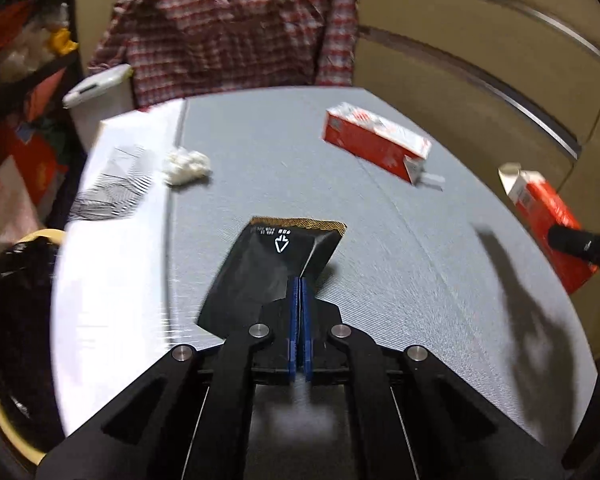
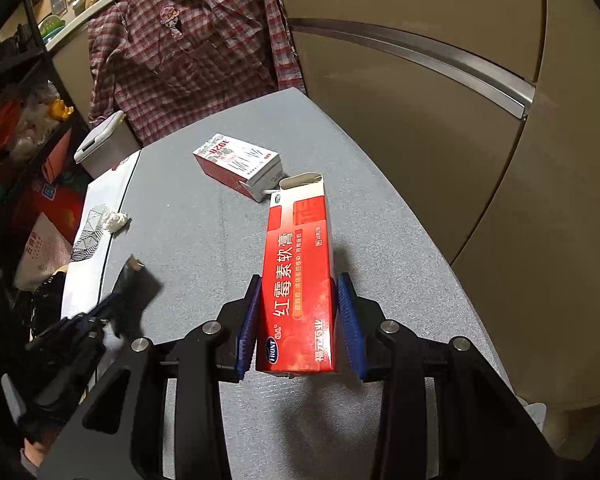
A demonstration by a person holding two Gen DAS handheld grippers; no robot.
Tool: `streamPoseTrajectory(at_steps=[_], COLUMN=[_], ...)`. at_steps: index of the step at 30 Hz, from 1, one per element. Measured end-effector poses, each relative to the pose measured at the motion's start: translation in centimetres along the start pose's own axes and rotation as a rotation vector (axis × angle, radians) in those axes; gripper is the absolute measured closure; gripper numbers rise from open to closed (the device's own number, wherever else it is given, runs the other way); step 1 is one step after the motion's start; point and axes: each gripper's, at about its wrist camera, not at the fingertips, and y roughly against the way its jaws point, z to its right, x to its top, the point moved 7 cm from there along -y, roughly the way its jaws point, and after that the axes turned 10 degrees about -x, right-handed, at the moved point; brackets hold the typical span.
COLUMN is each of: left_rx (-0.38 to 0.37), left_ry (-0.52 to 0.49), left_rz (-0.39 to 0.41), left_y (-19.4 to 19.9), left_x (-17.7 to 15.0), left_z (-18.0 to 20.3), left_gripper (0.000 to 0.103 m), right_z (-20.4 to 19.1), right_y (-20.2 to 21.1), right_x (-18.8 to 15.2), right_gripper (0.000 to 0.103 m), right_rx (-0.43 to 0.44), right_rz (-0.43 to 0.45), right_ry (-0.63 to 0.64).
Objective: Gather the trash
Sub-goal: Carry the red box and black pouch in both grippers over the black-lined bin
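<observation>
The left tool (image 1: 299, 292) is clenched on a black wrapper (image 1: 268, 272), held above the grey table (image 1: 380, 264). Left of the table's edge stands a yellow bin (image 1: 4, 320) lined with a black bag; its contents cannot be made out. The right tool (image 2: 296, 316) grips an open-ended red box (image 2: 298, 280), whose inside is not visible.

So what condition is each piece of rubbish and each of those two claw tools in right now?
Left gripper: shut, pinching the black wrapper.
Black wrapper: flattened, one end torn open.
Right gripper: pads close around the orange box, whether clamped is unclear.
Orange box: top flap open.
Milk carton: lying on its side on the grey table.
White tissue: crumpled, untouched.
Bin: open, black liner.
</observation>
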Motion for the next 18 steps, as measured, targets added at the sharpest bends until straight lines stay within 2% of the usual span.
streamPoseTrajectory(at_steps=[4, 12, 18], left_rx=[0.027, 0.139, 0.205], left_ry=[0.017, 0.027, 0.073], left_rz=[0.036, 0.078, 0.11], left_y=[2.4, 8.3, 13.0], left_x=[0.6, 0.9, 0.0], left_z=[-0.7, -2.2, -3.9], left_gripper=[0.101, 0.101, 0.101], right_z=[-0.8, -3.5, -7.6], right_y=[0.6, 2.0, 4.1], right_x=[-0.2, -0.7, -1.7], right_gripper=[0.065, 0.065, 0.065], right_rx=[0.019, 0.071, 0.145], right_rz=[0.009, 0.031, 0.043], right_ry=[0.01, 0.041, 0.107])
